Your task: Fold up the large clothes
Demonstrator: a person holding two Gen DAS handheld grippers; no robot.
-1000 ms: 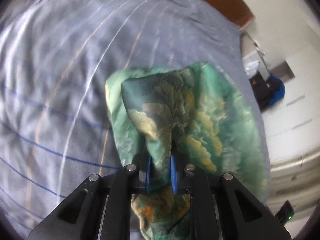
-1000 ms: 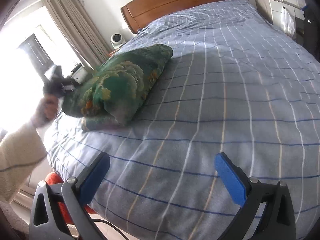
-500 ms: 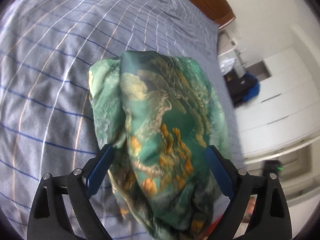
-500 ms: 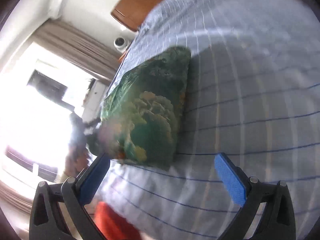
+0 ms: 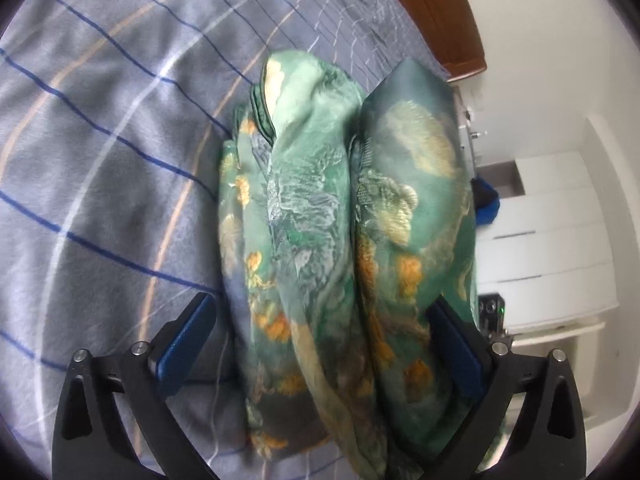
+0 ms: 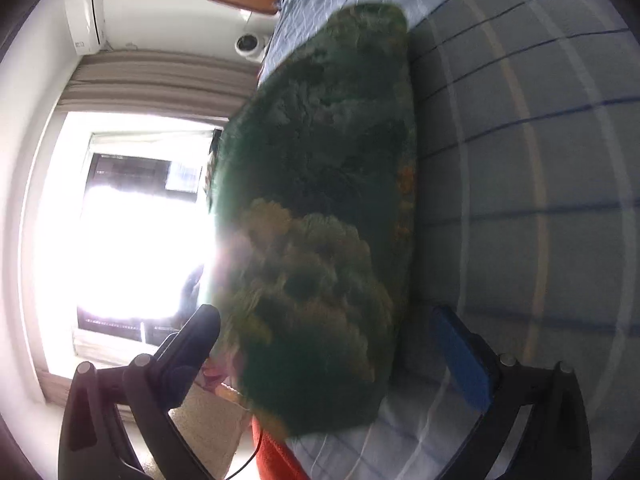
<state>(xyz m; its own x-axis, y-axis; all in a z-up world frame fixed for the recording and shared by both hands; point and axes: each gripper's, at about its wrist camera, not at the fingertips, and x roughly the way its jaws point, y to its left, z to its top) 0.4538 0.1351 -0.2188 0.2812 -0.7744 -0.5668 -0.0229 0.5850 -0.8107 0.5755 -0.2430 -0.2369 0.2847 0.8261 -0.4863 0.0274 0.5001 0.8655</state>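
A green garment with gold and orange flower print (image 5: 344,240) lies folded in a thick bundle on the blue striped bed sheet (image 5: 100,160), near the bed's edge. My left gripper (image 5: 320,344) is open, its blue pads on either side of the bundle's near end. In the right wrist view the same bundle (image 6: 320,220) fills the middle, dark against the window glare. My right gripper (image 6: 332,348) is open around the bundle's near end, at the bed's edge.
A wooden headboard (image 5: 440,12) stands at the far end of the bed. White drawers (image 5: 540,248) stand beside the bed in the left wrist view. A bright window (image 6: 132,220) with curtains, an air conditioner (image 6: 86,12) and something red (image 6: 272,452) below the bed edge show in the right wrist view.
My left gripper let go of the garment and opened wide around the bundle. My right gripper swung over from the bare sheet to the bundle and now straddles its end.
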